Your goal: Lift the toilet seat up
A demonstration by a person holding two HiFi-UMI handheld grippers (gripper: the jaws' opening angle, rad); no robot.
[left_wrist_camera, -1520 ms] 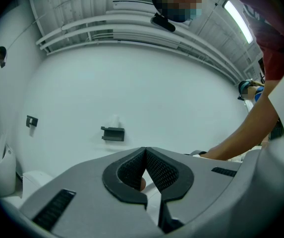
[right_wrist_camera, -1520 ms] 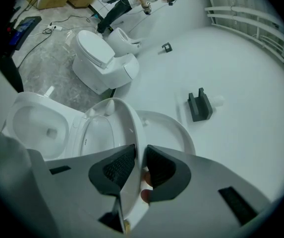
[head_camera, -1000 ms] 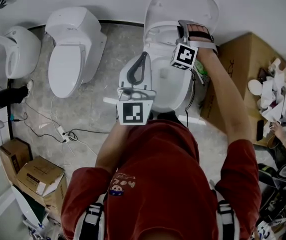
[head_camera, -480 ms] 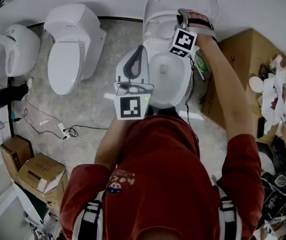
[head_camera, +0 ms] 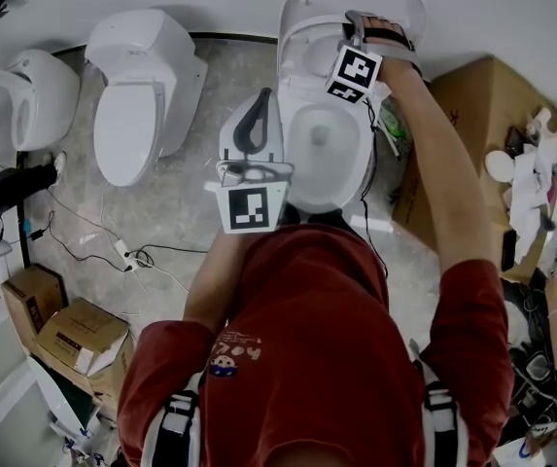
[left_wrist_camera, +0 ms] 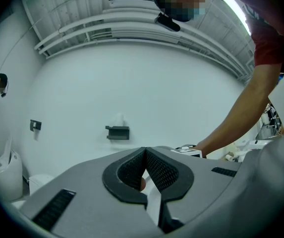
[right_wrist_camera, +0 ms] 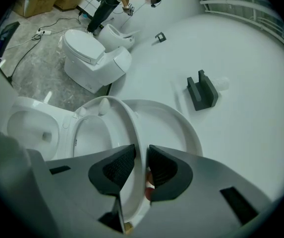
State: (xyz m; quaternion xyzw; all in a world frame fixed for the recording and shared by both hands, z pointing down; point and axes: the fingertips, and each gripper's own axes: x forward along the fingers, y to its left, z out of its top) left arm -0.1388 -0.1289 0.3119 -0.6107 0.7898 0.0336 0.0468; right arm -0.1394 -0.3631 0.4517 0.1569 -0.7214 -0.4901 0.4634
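Note:
The white toilet stands in the middle of the head view with its lid upright. Its seat is raised almost upright, close in front of the lid, and the bowl lies bare below. My right gripper is shut on the seat's rim; in the head view the right gripper sits at the toilet's top. Left of the bowl, my left gripper hovers. In its own view the left gripper is shut, holds nothing and points at the white wall.
A second toilet and a third white fixture stand to the left. Cardboard boxes sit at the right and lower left. Cables trail on the floor. A dark bracket hangs on the wall.
The seat has swung further up toward the lid with my right gripper on it, baring more of the bowl. The left gripper has hardly shifted.

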